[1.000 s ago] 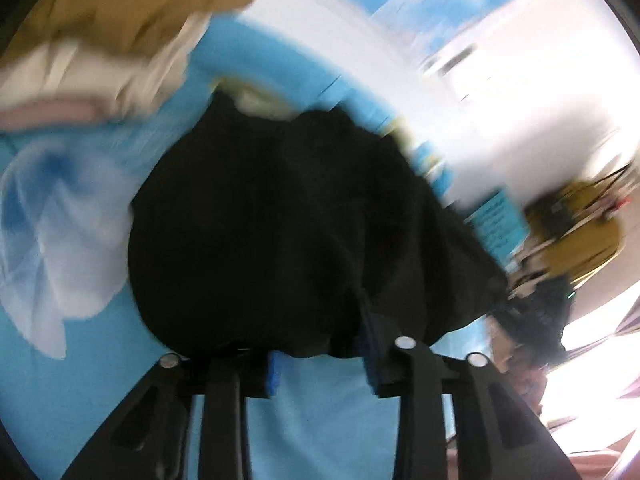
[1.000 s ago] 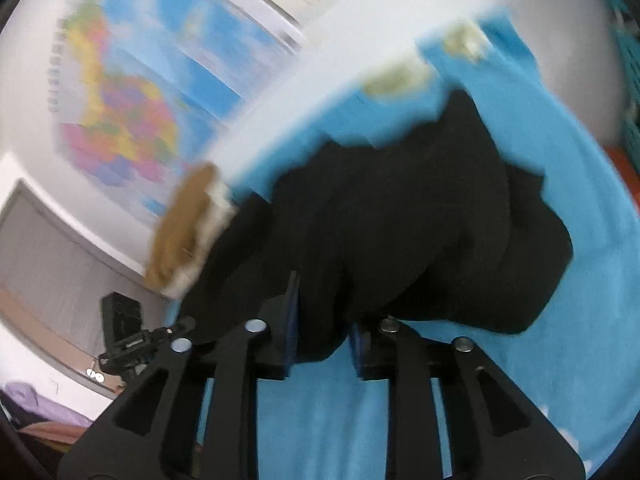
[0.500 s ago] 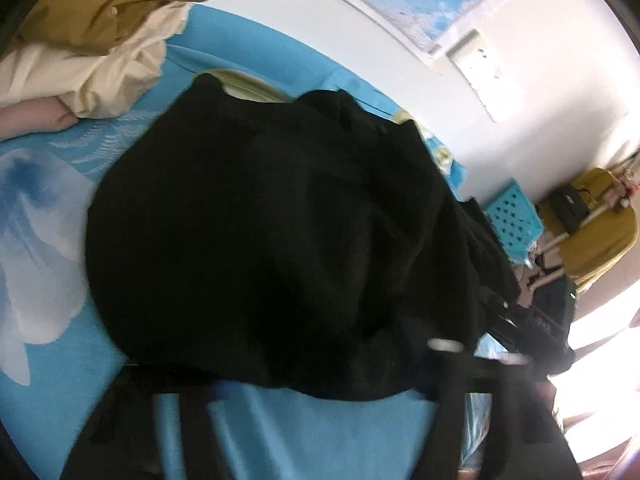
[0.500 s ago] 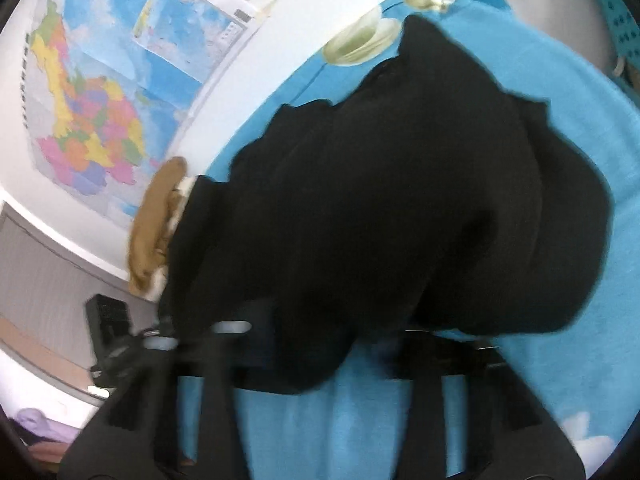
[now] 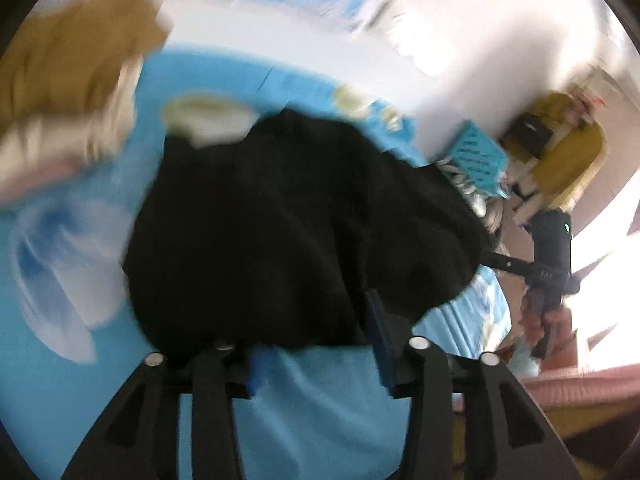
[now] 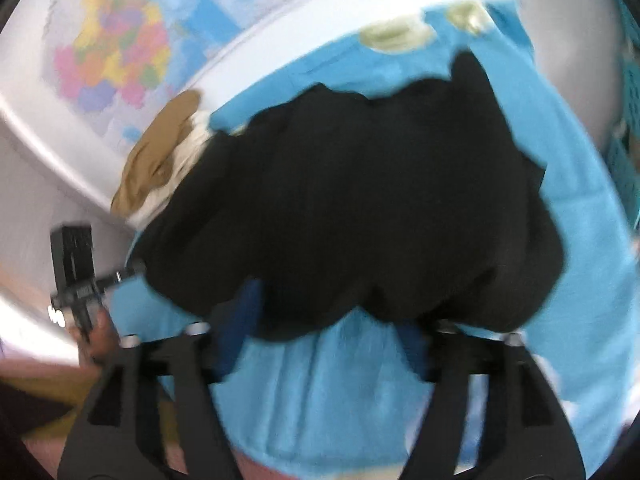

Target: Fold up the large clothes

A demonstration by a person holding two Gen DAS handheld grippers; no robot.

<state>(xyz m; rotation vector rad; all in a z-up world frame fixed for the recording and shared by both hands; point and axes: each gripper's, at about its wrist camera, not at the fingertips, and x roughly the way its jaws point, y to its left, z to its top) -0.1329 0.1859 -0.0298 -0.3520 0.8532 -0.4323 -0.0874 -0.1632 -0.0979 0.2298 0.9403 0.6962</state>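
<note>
Black garment [image 5: 296, 232]: a large dark piece of clothing, bunched into a rounded heap on the blue sheet [image 5: 328, 408]. In your right wrist view [image 6: 360, 208] it covers the middle of the sheet, with its near hem lying just ahead of both grippers.

Left gripper [image 5: 316, 344]: your fingers [image 5: 256, 364] stand apart and have just been opening. The garment's near edge sags into the gap and overlaps the blue pads. Whether cloth is still touching a pad cannot be told through the blur, but nothing looks clamped.

Right gripper [image 6: 324, 332]: your fingers [image 6: 236, 328] stand wide apart and have just been opening. The hem of the garment hangs across the gap and over the pad tips, loose, not pinched.

Blue sheet: a printed cloth with pale patches, spread under the garment. It shows bare on the near side of the garment in both views.

Folded pile [image 5: 68, 76]: tan and cream cloth, stacked to the far left of the garment in your left wrist view. It is seen again [image 6: 160, 156] at the garment's left edge from your right wrist.

Wall map [image 6: 116, 56]: coloured, on the wall beyond the garment.

Blue basket [image 5: 478, 156]: past the garment's right side, off the sheet.

Picture quality: both views are motion-blurred.
</note>
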